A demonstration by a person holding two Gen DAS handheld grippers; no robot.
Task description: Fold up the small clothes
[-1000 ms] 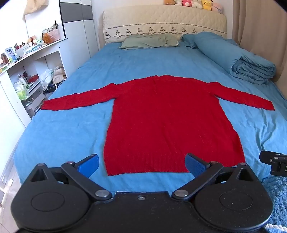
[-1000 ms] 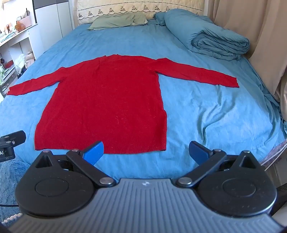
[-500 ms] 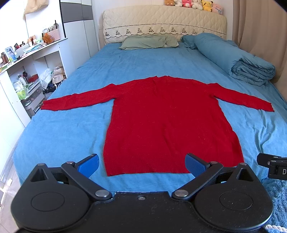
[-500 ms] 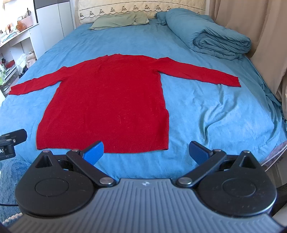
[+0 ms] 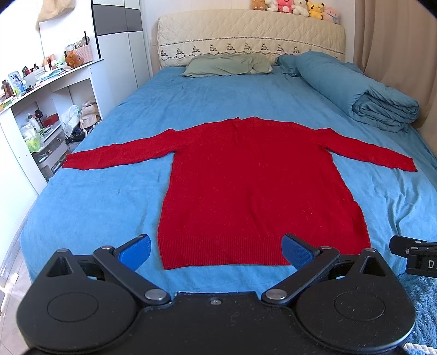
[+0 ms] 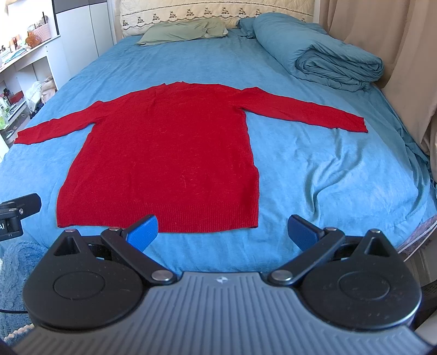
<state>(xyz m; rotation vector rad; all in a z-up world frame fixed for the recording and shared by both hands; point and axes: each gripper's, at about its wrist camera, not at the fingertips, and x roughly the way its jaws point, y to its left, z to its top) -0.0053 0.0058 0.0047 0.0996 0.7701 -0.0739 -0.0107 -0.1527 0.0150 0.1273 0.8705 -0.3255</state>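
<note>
- Your left tool (image 5: 215, 250) is spread wide, and nothing is between its blue pads (image 5: 135, 251).
- It hangs just in front of the bottom edge of the sweater (image 5: 254, 188), near the foot of the bed (image 5: 90, 202).
- In the left view, one blue pad sits left of the sweater's bottom corner and the other pad covers part of the hem.
- Your right tool (image 6: 222, 232) is spread wide too, and it holds nothing.
- In the right view, its left pad (image 6: 143, 232) covers a bit of the hem, and its right pad is over the blue sheet, past the sweater's (image 6: 164, 153) right corner.
- The red sweater lies flat on the blue bed, with the neck pointing to the headboard (image 5: 251, 38).
- Both sleeves are stretched out to the sides.
- The hem is the part closest to you.
- A green pillow (image 5: 226, 64) lies at the head of the bed.
- A rolled blue blanket (image 5: 355, 90) lies along the right side of the bed.
- White shelves (image 5: 41, 109) full of small stuff stand to the left of the bed.
- Soft toys (image 5: 295, 6) sit in a row on top of the headboard.
</note>
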